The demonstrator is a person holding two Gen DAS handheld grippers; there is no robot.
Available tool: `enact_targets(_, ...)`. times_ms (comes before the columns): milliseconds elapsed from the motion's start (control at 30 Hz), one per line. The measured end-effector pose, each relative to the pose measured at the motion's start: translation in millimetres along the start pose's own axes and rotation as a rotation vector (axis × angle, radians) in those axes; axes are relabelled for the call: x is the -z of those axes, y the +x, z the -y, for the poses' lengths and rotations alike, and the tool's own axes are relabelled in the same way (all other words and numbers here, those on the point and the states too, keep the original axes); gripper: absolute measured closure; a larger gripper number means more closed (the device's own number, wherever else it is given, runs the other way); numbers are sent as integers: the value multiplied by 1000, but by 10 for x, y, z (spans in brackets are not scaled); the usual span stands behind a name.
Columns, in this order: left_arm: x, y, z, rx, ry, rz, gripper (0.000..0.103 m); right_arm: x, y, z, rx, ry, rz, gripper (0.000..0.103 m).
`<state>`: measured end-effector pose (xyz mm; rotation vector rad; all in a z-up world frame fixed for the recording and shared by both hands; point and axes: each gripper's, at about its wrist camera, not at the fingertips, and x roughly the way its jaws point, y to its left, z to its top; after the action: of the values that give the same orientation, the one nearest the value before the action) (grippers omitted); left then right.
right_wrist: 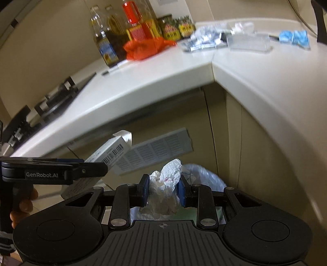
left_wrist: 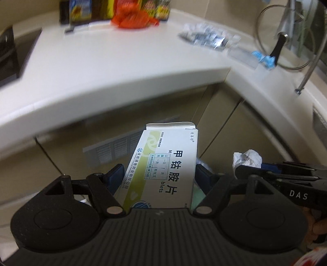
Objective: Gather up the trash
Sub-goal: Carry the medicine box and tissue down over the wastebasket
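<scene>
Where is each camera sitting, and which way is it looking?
Left wrist: on the left gripper, looking down past its white cardboard medicine box toward the white counter; no hand shows clearly.
Right wrist: on the right gripper, squeezing crumpled white tissue; fingers show.
Shared: box, tissue, counter, orange plastic bag.

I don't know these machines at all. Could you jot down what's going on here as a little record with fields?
left gripper: shut on a medicine box
right gripper: shut on a crumpled tissue
below the grippers: bin lined with a pale bag
countertop: orange bag, foil blister packs, blue item, too blurred to name
back of counter: oil bottles and jars
</scene>
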<state>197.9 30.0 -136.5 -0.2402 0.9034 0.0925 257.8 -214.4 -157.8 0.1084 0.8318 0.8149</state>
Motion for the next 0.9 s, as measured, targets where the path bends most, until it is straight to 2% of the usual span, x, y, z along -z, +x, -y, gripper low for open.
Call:
enact_targets(400,347,675,-37,-23,-39,-95,30,331,371,209,54,43,-69,74)
enact_targets(900,482,1248,-123,-20,-55,-138,28,445,536,385,97,109,-85,74)
